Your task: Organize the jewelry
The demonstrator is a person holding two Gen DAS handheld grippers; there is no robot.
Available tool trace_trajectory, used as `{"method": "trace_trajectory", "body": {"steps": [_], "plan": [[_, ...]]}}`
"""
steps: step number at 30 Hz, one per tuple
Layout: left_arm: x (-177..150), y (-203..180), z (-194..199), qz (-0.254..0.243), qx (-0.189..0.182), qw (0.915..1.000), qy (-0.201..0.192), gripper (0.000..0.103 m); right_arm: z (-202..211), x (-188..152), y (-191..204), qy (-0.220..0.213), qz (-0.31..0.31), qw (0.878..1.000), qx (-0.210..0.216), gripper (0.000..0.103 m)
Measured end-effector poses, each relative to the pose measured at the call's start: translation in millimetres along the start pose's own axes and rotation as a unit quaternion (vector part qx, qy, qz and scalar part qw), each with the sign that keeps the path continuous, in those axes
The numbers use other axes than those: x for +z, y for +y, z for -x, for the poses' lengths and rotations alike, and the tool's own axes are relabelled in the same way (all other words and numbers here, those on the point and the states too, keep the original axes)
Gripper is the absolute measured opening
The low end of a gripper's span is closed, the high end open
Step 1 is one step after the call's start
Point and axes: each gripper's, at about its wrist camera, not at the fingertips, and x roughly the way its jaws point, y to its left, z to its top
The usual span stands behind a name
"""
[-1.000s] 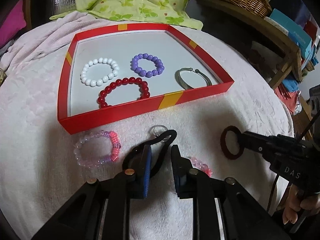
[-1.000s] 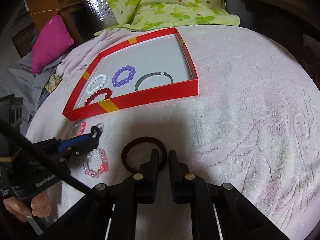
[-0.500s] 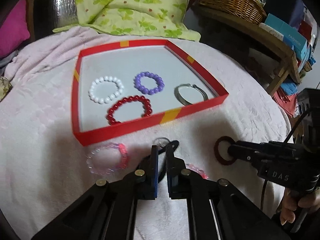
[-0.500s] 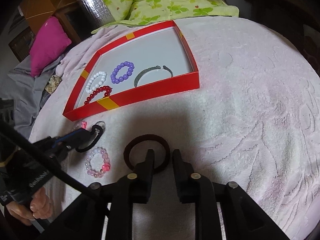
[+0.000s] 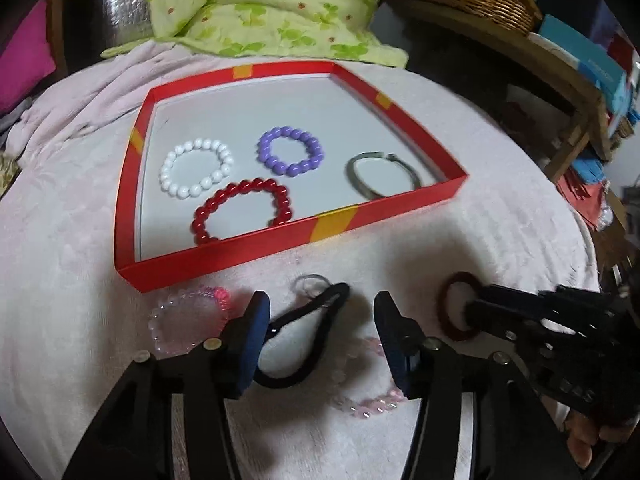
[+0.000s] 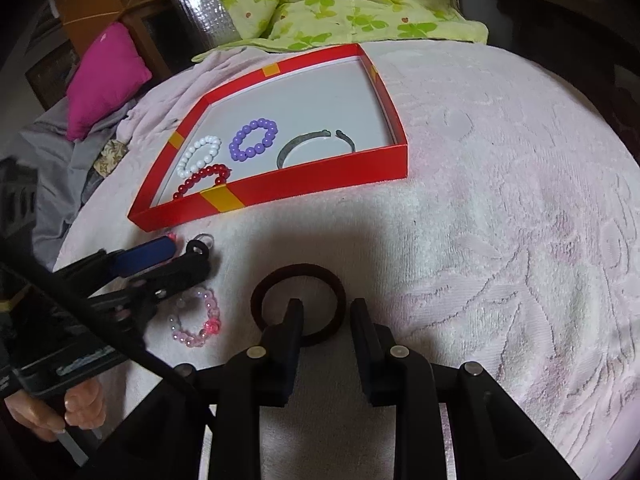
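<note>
I am spreading my left tongs (image 5: 320, 336) off the black hair tie (image 5: 298, 344), dropped on the bed short of the red tray (image 5: 256, 254), while my right tongs (image 6: 326, 320), part-open, are straddling the maroon tie (image 6: 298, 304) unpinched.

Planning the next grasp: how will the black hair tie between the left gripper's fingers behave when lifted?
The black hair tie lies squashed into a teardrop, so it is probably floppy and will sag. It looks thin and light. Its fabric surface likely grips the left gripper pads rather than slipping.
</note>
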Motion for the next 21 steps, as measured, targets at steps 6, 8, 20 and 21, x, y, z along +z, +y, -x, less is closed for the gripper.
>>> {"method": "trace_trajectory", "body": {"steps": [6, 8, 20, 21], "plan": [[0, 1, -1, -0.003, -0.006, 1.0000, -0.005, 0.021, 4, -2, 3, -0.011, 0.026, 0.999, -0.021, 0.014], [-1, -1, 2, -0.011, -0.007, 0.9999, -0.008, 0.015, 6, -1, 2, -0.018, 0.024, 0.999, -0.025, 0.013], [-4, 18, 37, -0.012, -0.021, 0.9990, -0.037, 0.006, 17, 6, -15, -0.026, -0.016, 1.000, -0.003, 0.013], [-4, 22, 39, -0.009, -0.021, 0.9990, -0.039, 0.006, 15, 6, -16, -0.018, -0.023, 1.000, 0.002, 0.014]]}}
